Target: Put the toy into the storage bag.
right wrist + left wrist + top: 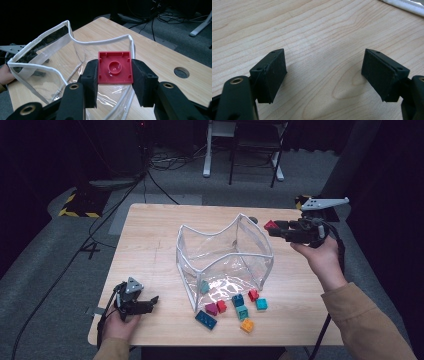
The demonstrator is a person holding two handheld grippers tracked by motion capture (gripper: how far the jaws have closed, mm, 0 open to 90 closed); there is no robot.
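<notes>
Jaws of right gripper clamp red block between them.

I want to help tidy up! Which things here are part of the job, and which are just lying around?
Part of the job:
- red brick, held in the right gripper
- clear bag, open on the table
- loose bricks in front of the bag
- teal brick inside the bag

Just lying about:
- cables on the floor
- white desk legs behind the table
- left gripper, open, holding nothing
</notes>
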